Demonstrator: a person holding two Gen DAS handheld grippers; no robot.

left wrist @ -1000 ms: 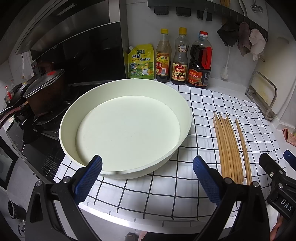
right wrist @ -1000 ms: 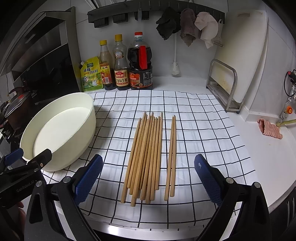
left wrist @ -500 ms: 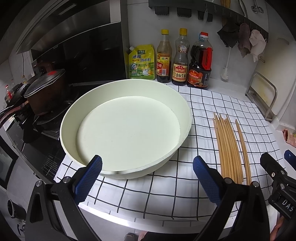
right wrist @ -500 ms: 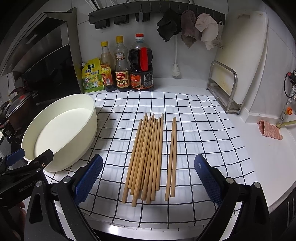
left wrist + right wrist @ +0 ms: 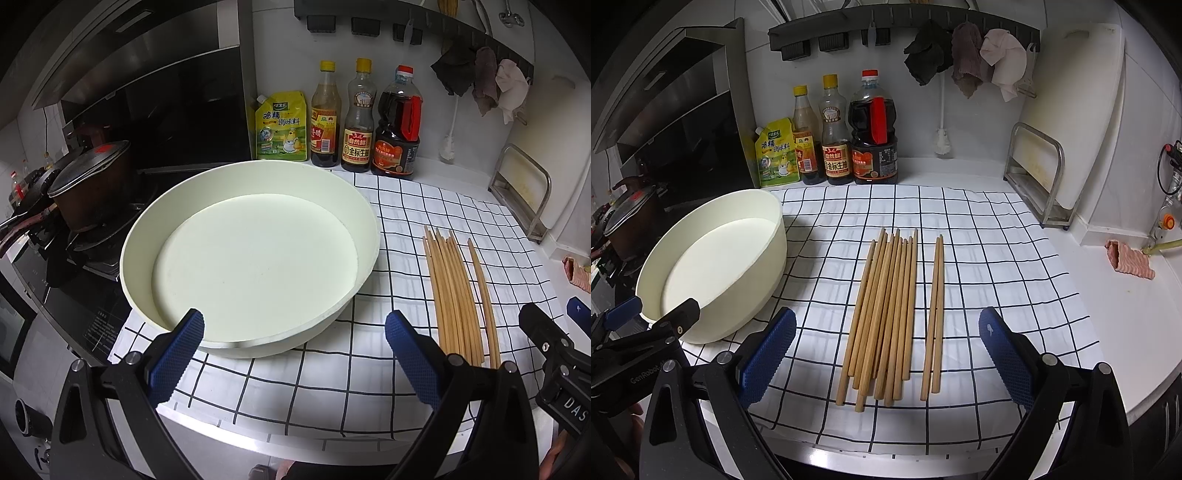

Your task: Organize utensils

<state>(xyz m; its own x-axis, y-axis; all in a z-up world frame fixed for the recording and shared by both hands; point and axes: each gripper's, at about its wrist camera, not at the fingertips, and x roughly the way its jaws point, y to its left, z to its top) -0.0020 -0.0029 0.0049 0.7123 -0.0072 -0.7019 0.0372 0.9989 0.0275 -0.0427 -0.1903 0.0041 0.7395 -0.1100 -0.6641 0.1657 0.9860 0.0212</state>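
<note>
Hovering nearest, the right gripper [image 5: 886, 354] gapes wide and empty above the near ends of the chopsticks [image 5: 886, 314] on the checked cloth [image 5: 997, 277]. The left gripper [image 5: 293, 354], equally spread, holds nothing before the cream bowl [image 5: 369, 229]. Beyond stand three sauce bottles [image 5: 834, 147], their labels hardly legible.

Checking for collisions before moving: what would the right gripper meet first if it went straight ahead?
Probably the near ends of the chopsticks on the checked cloth; the open right gripper points at them, though depth is unclear.
</note>
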